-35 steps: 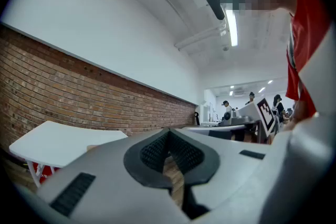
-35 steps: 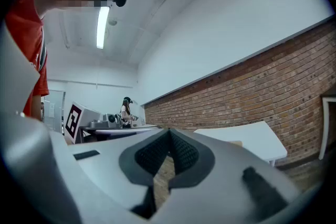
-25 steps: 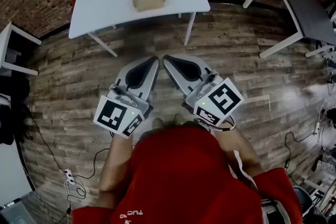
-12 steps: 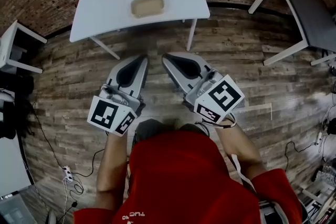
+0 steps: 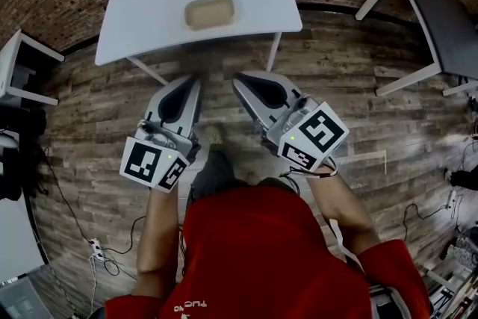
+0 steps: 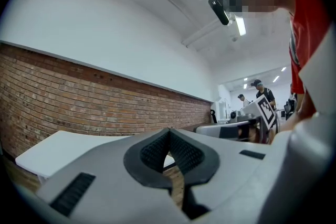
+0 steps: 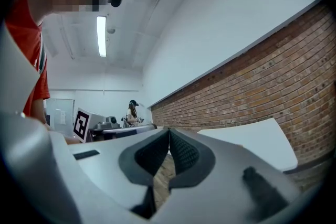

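Far left of the head view: a small white side table (image 5: 13,60) at the picture's edge, with cables (image 5: 89,243) trailing over the wood plank floor (image 5: 336,86) lower down.

Left gripper (image 5: 192,80) — held low over the floor in front of the person's red shirt (image 5: 254,250), nose toward the white table (image 5: 142,11). The left gripper view shows its jaws closed tip to tip, the ribbed pads (image 6: 157,150) meeting at the front with nothing between them. Only floor planks show through the small opening behind the tips. Beyond the nose are the white table top and the brick wall (image 6: 79,107).

Centre: a tan oblong tray (image 5: 209,11) lies flat near the middle of the white table, alone on it. It is well apart from both grippers, ahead of them and roughly between their lines.

Right gripper (image 5: 237,78) — beside the left one, the two noses near each other but not touching, bodies splayed outward toward the person. The right gripper view shows its jaws likewise closed at the tips and empty, with floor planks visible behind the pads. The white table and brick wall lie to its right, and a ceiling lamp (image 7: 101,34) is overhead.

Far right: a dark table (image 5: 441,19), standing clear of the white one
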Action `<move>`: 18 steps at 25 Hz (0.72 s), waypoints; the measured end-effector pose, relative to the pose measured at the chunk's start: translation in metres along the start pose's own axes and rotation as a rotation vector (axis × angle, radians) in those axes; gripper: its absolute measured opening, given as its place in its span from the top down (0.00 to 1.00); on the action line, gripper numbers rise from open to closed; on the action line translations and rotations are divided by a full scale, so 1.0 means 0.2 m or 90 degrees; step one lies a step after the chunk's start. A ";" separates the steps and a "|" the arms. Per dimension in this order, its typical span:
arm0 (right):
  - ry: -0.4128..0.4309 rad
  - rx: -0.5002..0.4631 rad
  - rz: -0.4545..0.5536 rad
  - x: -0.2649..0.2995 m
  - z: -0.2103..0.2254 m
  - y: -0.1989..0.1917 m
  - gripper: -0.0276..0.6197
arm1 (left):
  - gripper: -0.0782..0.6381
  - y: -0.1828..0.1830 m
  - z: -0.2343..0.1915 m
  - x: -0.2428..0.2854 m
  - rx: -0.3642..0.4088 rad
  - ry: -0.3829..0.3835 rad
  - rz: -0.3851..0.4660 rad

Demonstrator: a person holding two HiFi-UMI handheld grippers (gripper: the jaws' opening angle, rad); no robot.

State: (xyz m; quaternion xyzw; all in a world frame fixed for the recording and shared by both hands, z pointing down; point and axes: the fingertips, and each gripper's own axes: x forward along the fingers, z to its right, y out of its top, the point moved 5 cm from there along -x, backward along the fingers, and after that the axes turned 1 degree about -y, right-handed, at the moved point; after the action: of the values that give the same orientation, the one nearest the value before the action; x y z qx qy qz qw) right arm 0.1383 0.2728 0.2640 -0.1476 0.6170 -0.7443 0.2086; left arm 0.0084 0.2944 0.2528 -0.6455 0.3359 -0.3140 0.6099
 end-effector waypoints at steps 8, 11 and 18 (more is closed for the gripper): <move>-0.018 -0.009 -0.010 0.35 0.29 0.02 0.91 | 0.87 -0.02 -0.43 0.25 0.013 -0.026 0.004; -0.034 -0.001 -0.015 0.51 0.41 0.01 0.91 | 0.87 -0.04 -0.64 0.36 0.011 -0.037 -0.005; -0.066 0.001 -0.024 0.89 0.65 0.00 0.91 | 0.87 -0.12 -1.08 0.57 0.008 -0.072 -0.029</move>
State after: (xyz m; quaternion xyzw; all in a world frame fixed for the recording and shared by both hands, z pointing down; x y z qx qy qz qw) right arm 0.0455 0.0725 0.2819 -0.1972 0.6022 -0.7398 0.2263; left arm -0.0996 0.0773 0.2886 -0.6656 0.2845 -0.2930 0.6246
